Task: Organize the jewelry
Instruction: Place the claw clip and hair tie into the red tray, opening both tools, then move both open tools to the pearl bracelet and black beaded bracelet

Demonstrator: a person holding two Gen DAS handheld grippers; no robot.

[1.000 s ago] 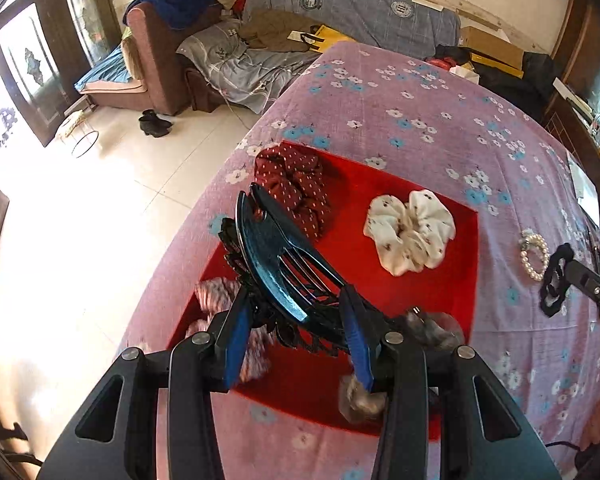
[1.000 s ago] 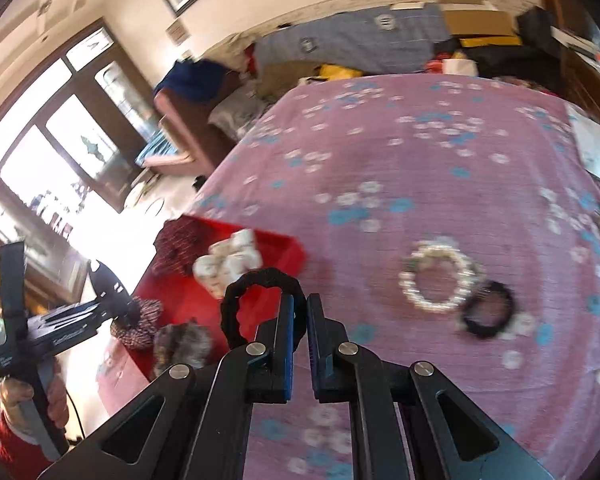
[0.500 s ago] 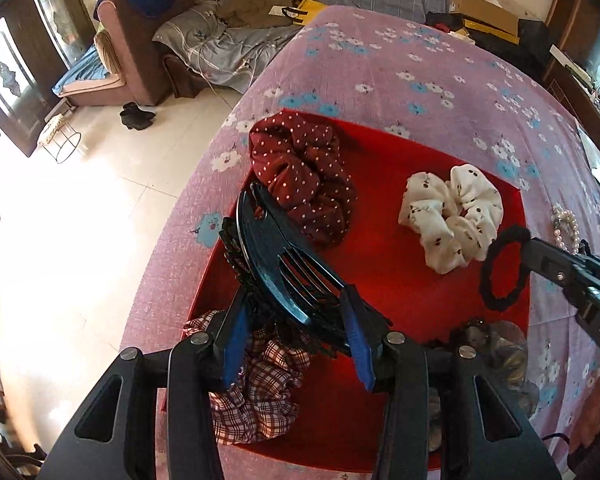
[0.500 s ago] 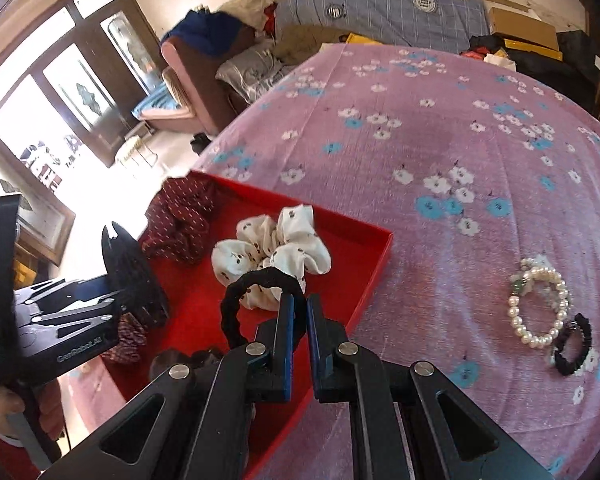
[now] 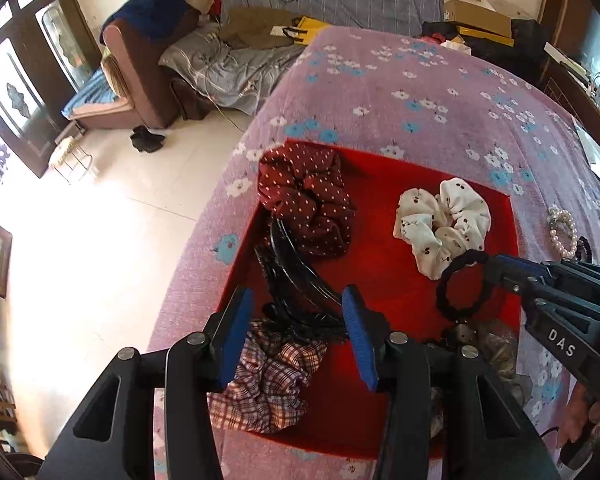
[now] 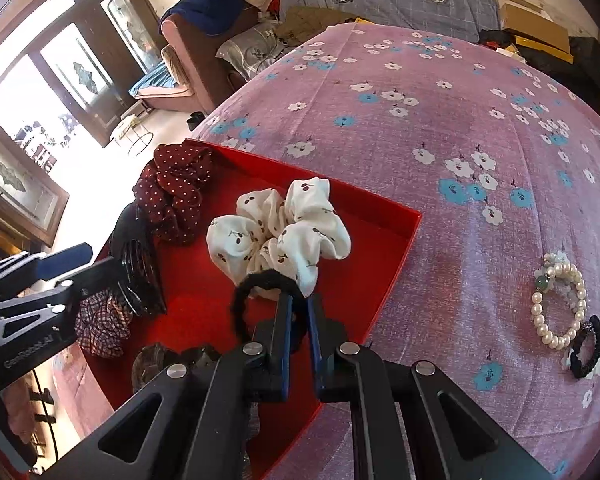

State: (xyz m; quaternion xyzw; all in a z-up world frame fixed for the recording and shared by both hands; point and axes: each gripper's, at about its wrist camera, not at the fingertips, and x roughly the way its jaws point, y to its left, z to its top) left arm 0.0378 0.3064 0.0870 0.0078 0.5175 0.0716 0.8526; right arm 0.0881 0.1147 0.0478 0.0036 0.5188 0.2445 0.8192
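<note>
Over the shallow red tray (image 6: 396,236) on the flower-printed purple bed (image 6: 440,128), the right gripper (image 6: 298,300) has its jaws easing apart with the black elastic hair band (image 6: 242,296) between them, just in front of the white cherry-print scrunchie (image 6: 280,236) in the tray. The left gripper (image 5: 296,300) stands at the tray's left edge, jaws released, the black plastic claw clip (image 5: 296,276) loose between them. A plaid scrunchie (image 5: 264,384) lies half hidden under that gripper; something brownish at the tray's near edge is too covered to identify. Right of the tray lies a pearl bracelet (image 6: 560,300).
</note>
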